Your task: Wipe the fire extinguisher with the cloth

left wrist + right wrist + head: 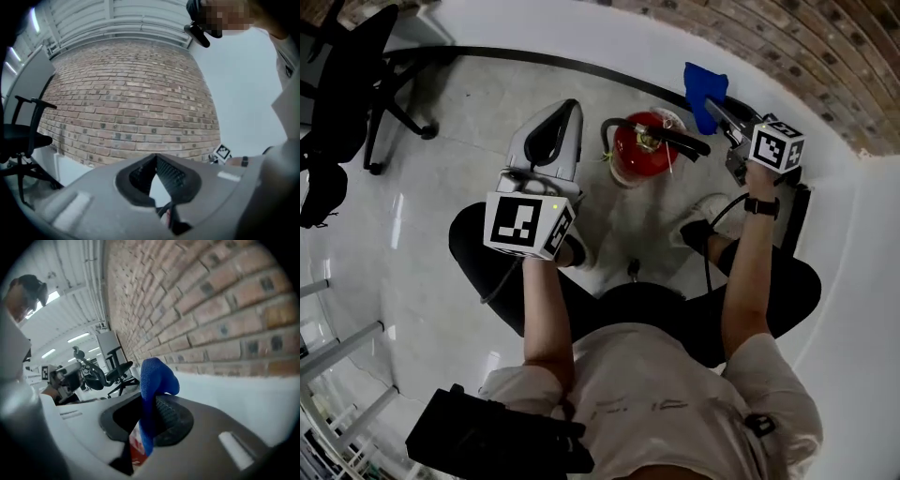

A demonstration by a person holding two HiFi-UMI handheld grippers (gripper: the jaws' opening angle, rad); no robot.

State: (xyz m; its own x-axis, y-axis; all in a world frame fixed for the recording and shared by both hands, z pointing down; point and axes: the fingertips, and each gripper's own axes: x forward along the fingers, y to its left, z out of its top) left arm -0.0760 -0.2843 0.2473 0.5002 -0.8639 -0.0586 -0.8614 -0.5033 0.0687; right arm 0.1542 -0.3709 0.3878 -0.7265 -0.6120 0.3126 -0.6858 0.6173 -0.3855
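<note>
Pinching the blue cloth (pixel 704 89) tight, the right tongs (pixel 718 109) hang up by the wall (pixel 581 37), and the red fire extinguisher (pixel 639 150) stands upright on the floor (pixel 469 103) just to their left and lower, between them and the left tongs (pixel 572 109), closed on nothing.

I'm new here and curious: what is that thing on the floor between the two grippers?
The red fire extinguisher stands there, between the left gripper and the right gripper, which is shut on the blue cloth. The head view shows it.
</note>
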